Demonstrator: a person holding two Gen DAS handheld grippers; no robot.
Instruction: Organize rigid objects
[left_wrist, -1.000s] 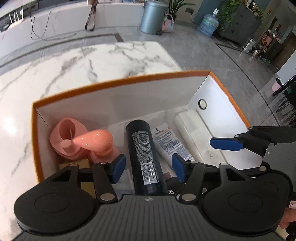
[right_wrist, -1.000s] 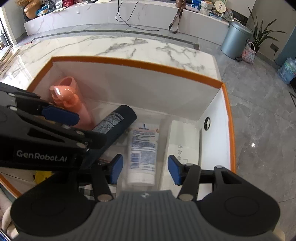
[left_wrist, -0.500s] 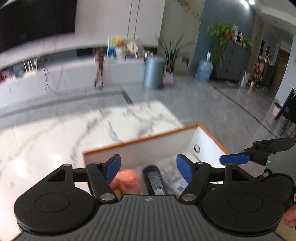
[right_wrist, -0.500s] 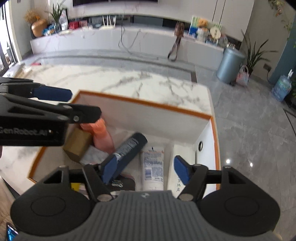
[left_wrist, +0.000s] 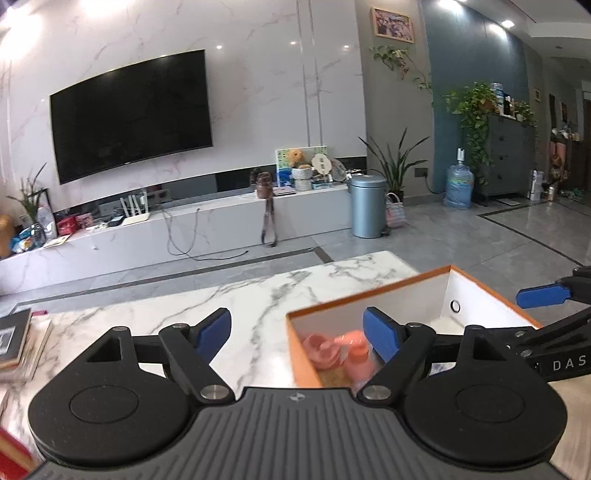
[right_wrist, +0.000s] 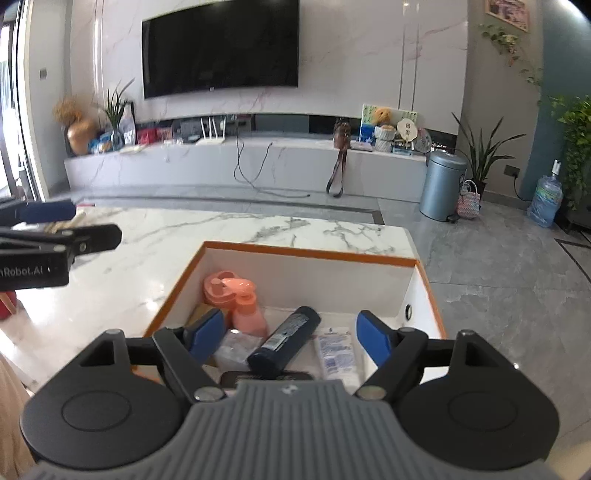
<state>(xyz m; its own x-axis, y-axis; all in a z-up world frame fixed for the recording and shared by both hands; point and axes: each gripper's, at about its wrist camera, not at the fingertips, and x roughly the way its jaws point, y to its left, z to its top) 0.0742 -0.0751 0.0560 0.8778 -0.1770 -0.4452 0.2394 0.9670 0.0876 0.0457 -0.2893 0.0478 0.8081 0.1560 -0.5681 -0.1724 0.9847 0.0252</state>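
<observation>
Marble table (right_wrist: 258, 229) with an orange-rimmed box (right_wrist: 310, 253) at its right edge; bare marble lies left of the box. Left gripper (left_wrist: 297, 332), jaws wide and holding nothing, hangs over the box's left wall. Right gripper (right_wrist: 290, 338), jaws wide and holding nothing, hangs above the box's near side. Inside lie 1 pink pump bottle (right_wrist: 245, 308), 1 dark can (right_wrist: 286, 341) and 1 white tube (right_wrist: 336, 354).

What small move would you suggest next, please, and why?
Probably draw both tongs further back: the left tongs and right tongs are open and empty, and the dark bottle, pink pump bottle and white tube lie inside the orange box.
</observation>
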